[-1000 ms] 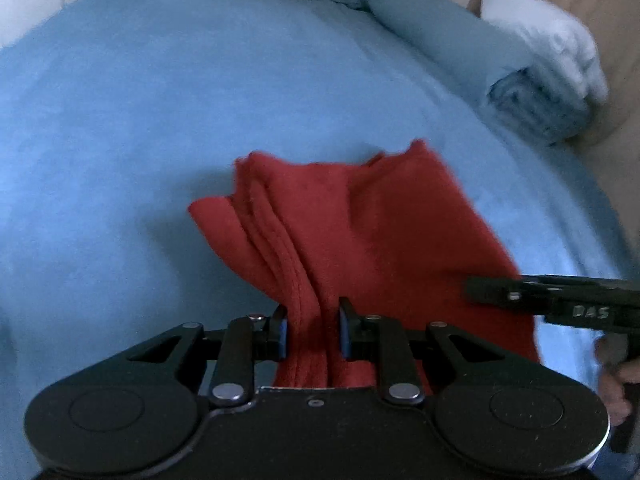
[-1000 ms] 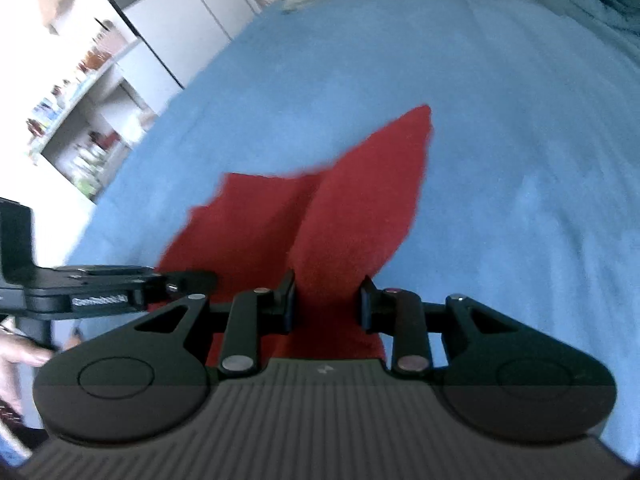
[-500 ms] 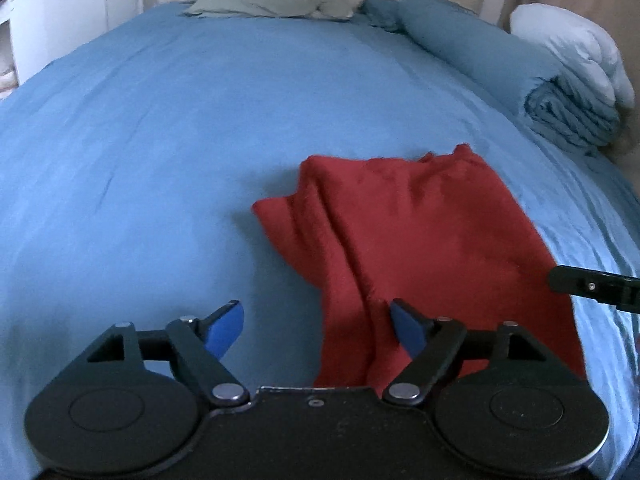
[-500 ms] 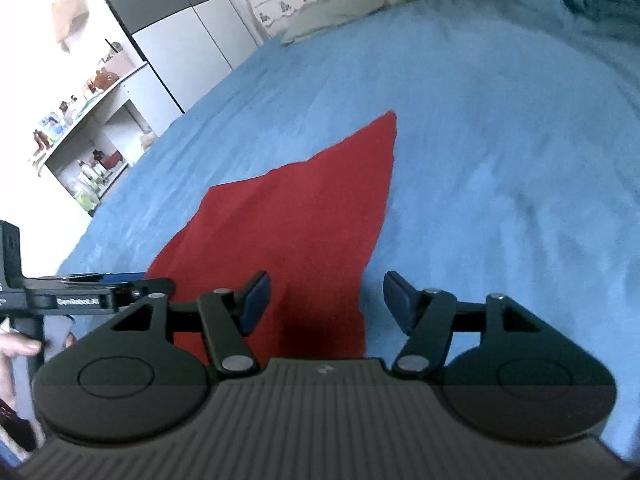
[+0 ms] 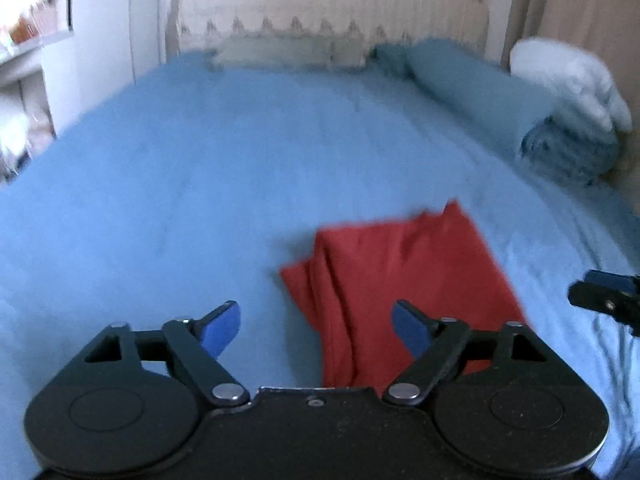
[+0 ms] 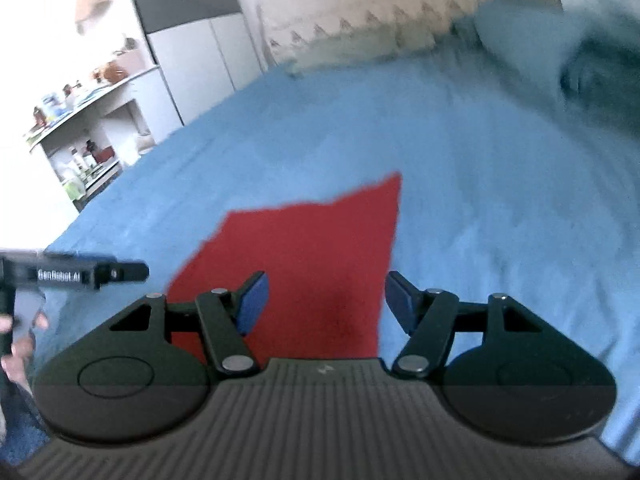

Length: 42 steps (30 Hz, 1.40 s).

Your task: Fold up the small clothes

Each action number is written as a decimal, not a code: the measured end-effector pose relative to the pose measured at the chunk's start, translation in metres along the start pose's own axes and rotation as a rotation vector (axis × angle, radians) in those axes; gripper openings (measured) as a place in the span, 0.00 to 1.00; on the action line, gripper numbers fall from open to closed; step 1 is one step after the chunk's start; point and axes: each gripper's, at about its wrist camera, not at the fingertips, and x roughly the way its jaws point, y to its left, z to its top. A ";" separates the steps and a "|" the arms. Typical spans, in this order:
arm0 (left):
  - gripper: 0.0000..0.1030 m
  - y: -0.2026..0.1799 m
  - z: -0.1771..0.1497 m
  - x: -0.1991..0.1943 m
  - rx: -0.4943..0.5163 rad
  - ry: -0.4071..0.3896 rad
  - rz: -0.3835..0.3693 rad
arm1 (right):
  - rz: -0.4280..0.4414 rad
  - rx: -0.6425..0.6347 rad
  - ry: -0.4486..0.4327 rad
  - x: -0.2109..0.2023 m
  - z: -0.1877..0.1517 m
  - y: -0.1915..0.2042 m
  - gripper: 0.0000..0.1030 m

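Note:
A folded red garment (image 5: 404,280) lies on the blue bedspread (image 5: 200,184), with bunched folds along its left edge. My left gripper (image 5: 316,328) is open and empty, above the garment's near left edge. In the right wrist view the garment (image 6: 312,248) lies flat with a pointed far corner. My right gripper (image 6: 326,300) is open and empty above its near edge. The right gripper's tip (image 5: 604,300) shows at the right edge of the left wrist view, and the left gripper (image 6: 76,274) shows at the left edge of the right wrist view.
A rolled blue blanket (image 5: 520,116) and a white pillow (image 5: 576,76) lie at the bed's far right. A pale pillow (image 5: 276,54) lies against the headboard. A white shelf with small items (image 6: 84,120) and a wardrobe (image 6: 192,40) stand left of the bed.
Both grippers opened and let go of the red garment, then pulled back and rose. The garment now lies on the bed.

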 end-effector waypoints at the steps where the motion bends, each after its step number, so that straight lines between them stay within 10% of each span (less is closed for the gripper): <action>1: 0.97 -0.002 0.005 -0.018 0.002 -0.027 0.003 | 0.000 -0.009 -0.020 -0.015 0.005 0.008 0.94; 6: 1.00 -0.015 0.016 -0.106 0.011 -0.111 0.041 | -0.061 -0.033 -0.113 -0.101 0.027 0.054 1.00; 16: 1.00 -0.033 -0.033 -0.201 -0.007 -0.074 0.182 | -0.290 -0.053 -0.032 -0.211 0.015 0.121 1.00; 29: 1.00 -0.044 -0.089 -0.212 0.023 -0.004 0.182 | -0.341 0.015 0.169 -0.218 -0.060 0.133 1.00; 42: 1.00 -0.058 -0.100 -0.207 0.063 0.001 0.147 | -0.374 0.008 0.195 -0.207 -0.065 0.130 1.00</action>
